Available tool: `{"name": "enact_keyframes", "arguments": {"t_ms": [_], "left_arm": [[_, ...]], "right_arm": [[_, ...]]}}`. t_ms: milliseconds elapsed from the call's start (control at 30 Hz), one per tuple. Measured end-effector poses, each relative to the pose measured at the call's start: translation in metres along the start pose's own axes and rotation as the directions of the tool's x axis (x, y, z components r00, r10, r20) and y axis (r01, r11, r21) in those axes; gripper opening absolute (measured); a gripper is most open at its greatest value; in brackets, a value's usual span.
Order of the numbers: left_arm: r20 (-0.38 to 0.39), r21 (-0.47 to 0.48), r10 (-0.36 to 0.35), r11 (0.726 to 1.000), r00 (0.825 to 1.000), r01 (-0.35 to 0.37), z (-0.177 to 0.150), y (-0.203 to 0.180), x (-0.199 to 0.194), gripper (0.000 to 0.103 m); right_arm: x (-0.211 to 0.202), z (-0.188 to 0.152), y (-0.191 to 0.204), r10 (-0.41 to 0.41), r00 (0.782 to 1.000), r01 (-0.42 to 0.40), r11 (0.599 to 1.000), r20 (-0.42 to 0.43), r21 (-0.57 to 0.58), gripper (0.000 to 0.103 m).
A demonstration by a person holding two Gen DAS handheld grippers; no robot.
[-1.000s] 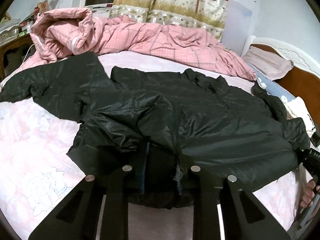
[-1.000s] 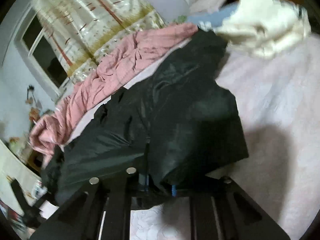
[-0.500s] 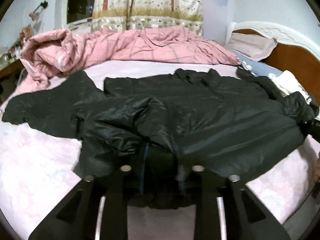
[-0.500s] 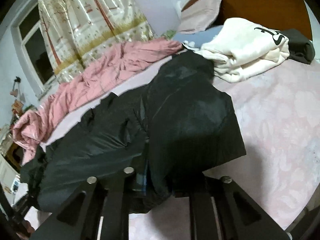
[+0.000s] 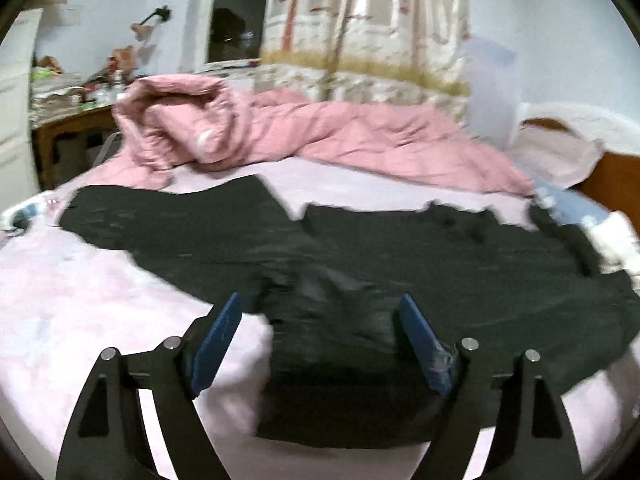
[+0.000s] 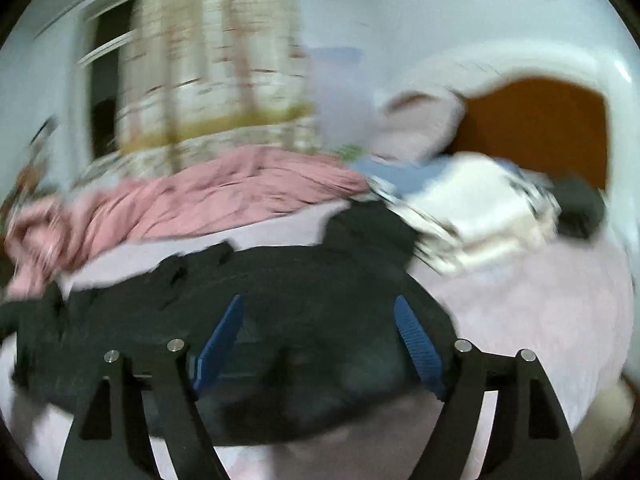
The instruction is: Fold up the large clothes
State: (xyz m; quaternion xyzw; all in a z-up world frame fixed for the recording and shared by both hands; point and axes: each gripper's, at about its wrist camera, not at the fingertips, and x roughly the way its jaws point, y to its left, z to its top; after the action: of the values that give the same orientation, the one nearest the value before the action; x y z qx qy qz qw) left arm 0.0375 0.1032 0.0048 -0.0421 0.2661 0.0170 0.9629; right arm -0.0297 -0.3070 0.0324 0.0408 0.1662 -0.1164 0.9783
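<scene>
A large black jacket lies spread on the pink bed sheet, one sleeve stretched to the left. Its near hem is folded over towards the middle. My left gripper hovers over that hem, its jaws opening wide, and the blue pads press on nothing. In the right wrist view the same jacket fills the lower middle. My right gripper hangs above its near edge, jaws also opening, fabric below them but not pinched. Both views are blurred.
A crumpled pink quilt lies along the far side of the bed below a curtained window. Folded white and dark clothes sit by the pillows and the orange headboard. A cluttered desk stands at the left.
Both grippers have let go of the jacket's hem and opened wide. Both have lifted and tipped up, so more of the room and wall shows, and the hem now lies on the bed.
</scene>
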Motion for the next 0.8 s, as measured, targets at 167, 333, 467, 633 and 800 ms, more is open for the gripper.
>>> {"name": "enact_keyframes", "arguments": {"t_ms": [167, 333, 467, 633, 800], "left_arm": [[-0.067, -0.096, 0.069, 0.993, 0.995, -0.075, 0.014, 0.049, 0.029, 0.082], [-0.158, -0.4, 0.025, 0.912, 0.987, -0.087, 0.021, 0.141, 0.063, 0.081], [-0.161, -0.516, 0.067, 0.845, 0.985, -0.142, 0.028, 0.21, 0.086, 0.071], [-0.163, -0.574, 0.173, 0.784, 0.971, -0.236, 0.034, 0.282, 0.105, 0.071], [-0.131, -0.673, 0.081, 0.725, 0.988, -0.149, 0.021, 0.325, 0.118, 0.07]], "right_arm": [[0.003, -0.004, 0.048, 0.017, 1.0, -0.018, 0.984, -0.003, -0.179, 0.084], [0.029, -0.011, 0.062, -0.034, 0.998, 0.02, 0.975, -0.062, -0.222, 0.084], [0.038, -0.013, 0.05, -0.013, 0.994, -0.004, 0.987, -0.105, -0.162, 0.084], [0.043, -0.017, 0.044, -0.019, 0.993, 0.0, 0.988, -0.119, -0.154, 0.084], [0.052, -0.024, 0.055, -0.038, 0.989, 0.01, 0.98, -0.141, -0.199, 0.084]]}}
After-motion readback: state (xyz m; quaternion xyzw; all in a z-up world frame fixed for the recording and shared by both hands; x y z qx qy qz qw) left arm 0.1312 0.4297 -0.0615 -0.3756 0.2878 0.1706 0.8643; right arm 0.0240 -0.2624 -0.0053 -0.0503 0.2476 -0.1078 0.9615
